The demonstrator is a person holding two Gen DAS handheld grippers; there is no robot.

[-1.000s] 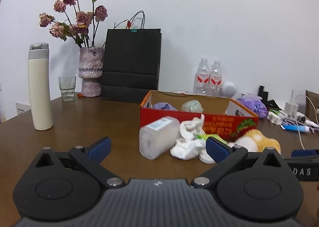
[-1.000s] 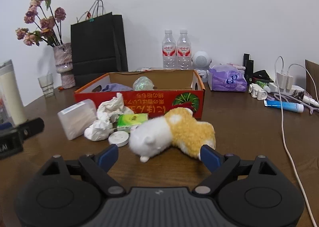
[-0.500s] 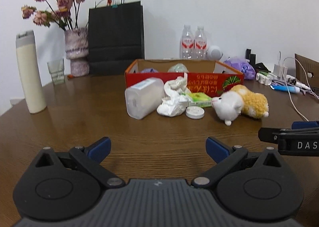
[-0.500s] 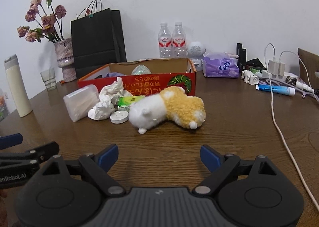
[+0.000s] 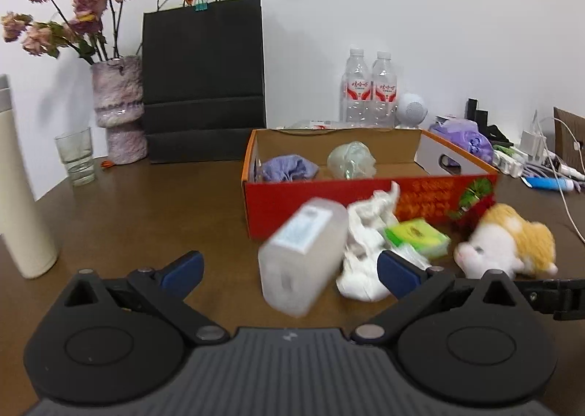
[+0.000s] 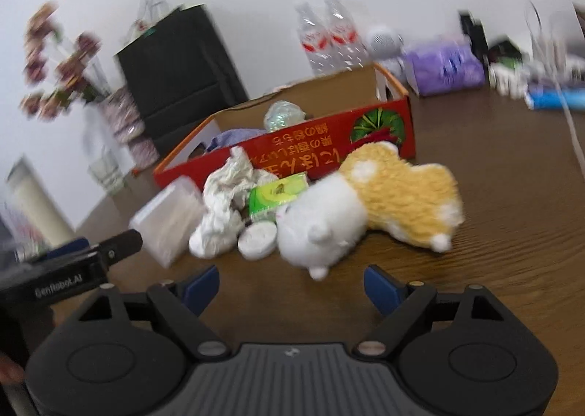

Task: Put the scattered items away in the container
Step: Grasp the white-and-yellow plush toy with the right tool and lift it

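Note:
A red cardboard box holds a purple cloth and crumpled clear plastic. In front of it lie a translucent plastic case, crumpled white paper, a green packet, a white round lid and a white-and-orange plush toy. My left gripper is open, and the case stands between its fingers without being pressed. My right gripper is open with its jaws closing; the plush lies just ahead, one paw between the fingertips.
Behind the box stand a black paper bag, a vase of dried roses, a glass and two water bottles. A cream flask is at the left. A purple tissue pack, chargers and cables crowd the right.
Both grippers pulled back from the pile, then came in close again. The left one now frames the plastic case. The right view has rolled and sits nearer the plush, jaws slightly narrower.

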